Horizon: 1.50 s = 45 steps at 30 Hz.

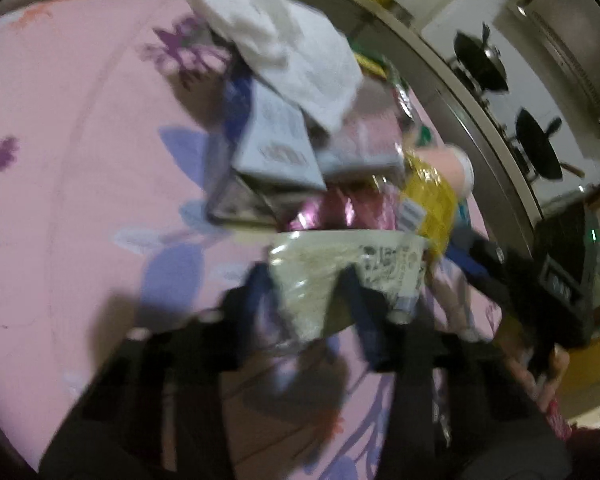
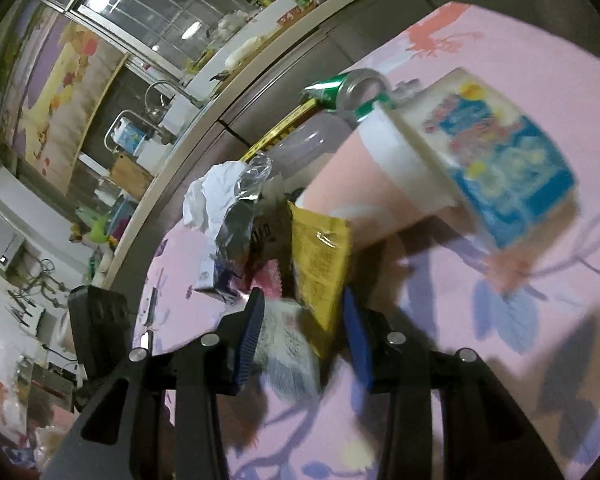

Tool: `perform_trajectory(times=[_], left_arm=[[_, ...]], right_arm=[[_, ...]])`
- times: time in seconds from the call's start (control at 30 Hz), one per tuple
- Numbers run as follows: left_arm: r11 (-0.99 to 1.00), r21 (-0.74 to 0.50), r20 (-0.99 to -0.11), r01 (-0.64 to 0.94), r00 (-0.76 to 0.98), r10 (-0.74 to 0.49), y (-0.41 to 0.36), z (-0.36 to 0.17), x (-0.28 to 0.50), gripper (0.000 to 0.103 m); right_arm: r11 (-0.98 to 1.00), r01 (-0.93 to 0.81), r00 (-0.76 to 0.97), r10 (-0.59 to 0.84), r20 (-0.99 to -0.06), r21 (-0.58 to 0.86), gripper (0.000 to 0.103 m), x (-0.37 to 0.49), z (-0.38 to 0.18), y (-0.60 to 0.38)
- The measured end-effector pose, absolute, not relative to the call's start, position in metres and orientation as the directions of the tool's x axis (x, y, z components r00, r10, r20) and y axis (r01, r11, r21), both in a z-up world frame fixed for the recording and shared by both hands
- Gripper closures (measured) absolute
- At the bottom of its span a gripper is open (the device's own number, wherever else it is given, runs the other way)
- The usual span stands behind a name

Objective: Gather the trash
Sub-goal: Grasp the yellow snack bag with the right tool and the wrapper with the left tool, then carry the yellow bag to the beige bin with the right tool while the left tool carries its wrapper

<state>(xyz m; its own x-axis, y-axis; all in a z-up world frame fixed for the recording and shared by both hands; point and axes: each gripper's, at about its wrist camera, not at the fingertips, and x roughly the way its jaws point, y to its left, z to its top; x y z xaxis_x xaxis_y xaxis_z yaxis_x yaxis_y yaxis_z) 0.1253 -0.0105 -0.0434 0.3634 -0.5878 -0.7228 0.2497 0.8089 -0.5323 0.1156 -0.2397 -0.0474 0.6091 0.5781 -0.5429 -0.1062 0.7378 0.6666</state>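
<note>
A heap of trash lies on a pink flowered cloth [image 1: 60,160]. In the left wrist view it holds white crumpled paper [image 1: 284,48], a grey-blue carton [image 1: 276,140], a pink foil wrapper [image 1: 332,208] and a yellow packet [image 1: 432,200]. My left gripper [image 1: 304,296] stands around a clear plastic wrapper with print [image 1: 340,264]; blur hides whether it grips. My right gripper [image 2: 300,332] stands open around the yellow packet [image 2: 320,264] and a whitish wrapper [image 2: 284,340]. A pink cup [image 2: 356,188], a printed tub [image 2: 496,148] and a green can [image 2: 348,88] lie beyond.
A steel counter edge [image 1: 460,92] runs behind the cloth, with black pans [image 1: 536,144] on a stove behind it. The right gripper's black body [image 1: 560,272] shows at the right of the left wrist view. A sink and tap [image 2: 160,96] stand past the counter.
</note>
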Motion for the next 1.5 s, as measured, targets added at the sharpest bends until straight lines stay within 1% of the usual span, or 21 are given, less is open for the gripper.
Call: perform_trajectory(times=[0.03,0.07,0.1,0.2,0.37,0.47,0.6,0.77,0.8,0.83,0.93,1.1,1.23,1.33,1.43,1.5], left_arm=[[0.803,-0.542,-0.713,0.249,0.37,-0.596,-0.011,-0.043,0.123,0.084],[0.802,-0.543,-0.709,0.251,0.376,-0.597,-0.012,-0.042,0.122,0.087],[0.802,-0.539,-0.706,0.257,0.38,-0.597,-0.013,-0.04,0.119,0.089],[0.808,-0.525,-0.703,0.268,0.399,-0.589,-0.015,-0.032,0.108,0.09],[0.816,-0.479,-0.697,0.322,0.425,-0.577,-0.028,-0.018,0.088,0.091],[0.809,-0.477,-0.686,0.345,0.429,-0.587,-0.027,-0.003,0.085,0.092],[0.798,-0.459,-0.652,0.389,0.463,-0.601,-0.04,0.025,0.084,0.092],[0.773,-0.451,-0.607,0.447,0.481,-0.632,-0.055,0.057,0.091,0.093],[0.769,-0.444,-0.6,0.46,0.485,-0.636,-0.062,0.063,0.094,0.094],[0.764,-0.439,-0.594,0.473,0.485,-0.642,-0.07,0.068,0.097,0.098],[0.752,-0.425,-0.592,0.504,0.474,-0.652,-0.093,0.075,0.107,0.103],[0.71,-0.423,-0.609,0.563,0.403,-0.683,-0.144,0.071,0.13,0.103],[0.687,-0.388,-0.629,0.614,0.369,-0.685,-0.194,0.071,0.142,0.103],[0.665,-0.382,-0.63,0.641,0.346,-0.695,-0.224,0.075,0.148,0.103],[0.653,-0.367,-0.629,0.663,0.34,-0.699,-0.245,0.083,0.152,0.103],[0.66,-0.333,-0.64,0.673,0.352,-0.683,-0.255,0.088,0.154,0.103]], right_arm=[[0.74,-0.115,0.604,0.582,-0.545,0.662,0.085,0.117,-0.048,-0.238],[0.744,-0.123,0.598,0.584,-0.549,0.657,0.096,0.122,-0.048,-0.233],[0.742,-0.127,0.602,0.585,-0.543,0.658,0.1,0.119,-0.048,-0.233],[0.757,-0.149,0.636,0.566,-0.524,0.636,0.103,0.101,-0.046,-0.235],[0.748,-0.17,0.712,0.543,-0.445,0.641,0.103,0.06,-0.039,-0.26],[0.734,-0.173,0.734,0.541,-0.41,0.657,0.103,0.055,-0.037,-0.276],[0.688,-0.227,0.73,0.589,-0.348,0.689,0.103,0.048,-0.024,-0.284],[0.674,-0.29,0.761,0.593,-0.263,0.679,0.103,0.033,0.002,-0.302],[0.676,-0.29,0.774,0.582,-0.25,0.677,0.103,0.03,0.006,-0.308],[0.682,-0.284,0.788,0.567,-0.242,0.674,0.103,0.028,0.009,-0.313],[0.715,-0.241,0.823,0.508,-0.253,0.656,0.103,0.024,0.008,-0.326],[0.753,-0.122,0.891,0.37,-0.262,0.647,0.103,0.01,-0.003,-0.374],[0.738,-0.029,0.929,0.27,-0.255,0.675,0.103,-0.004,-0.013,-0.419],[0.722,0.021,0.945,0.211,-0.249,0.691,0.103,-0.015,-0.023,-0.448],[0.699,0.049,0.953,0.182,-0.244,0.713,0.103,-0.019,-0.033,-0.472],[0.685,0.066,0.955,0.166,-0.244,0.726,0.103,-0.021,-0.04,-0.485]])
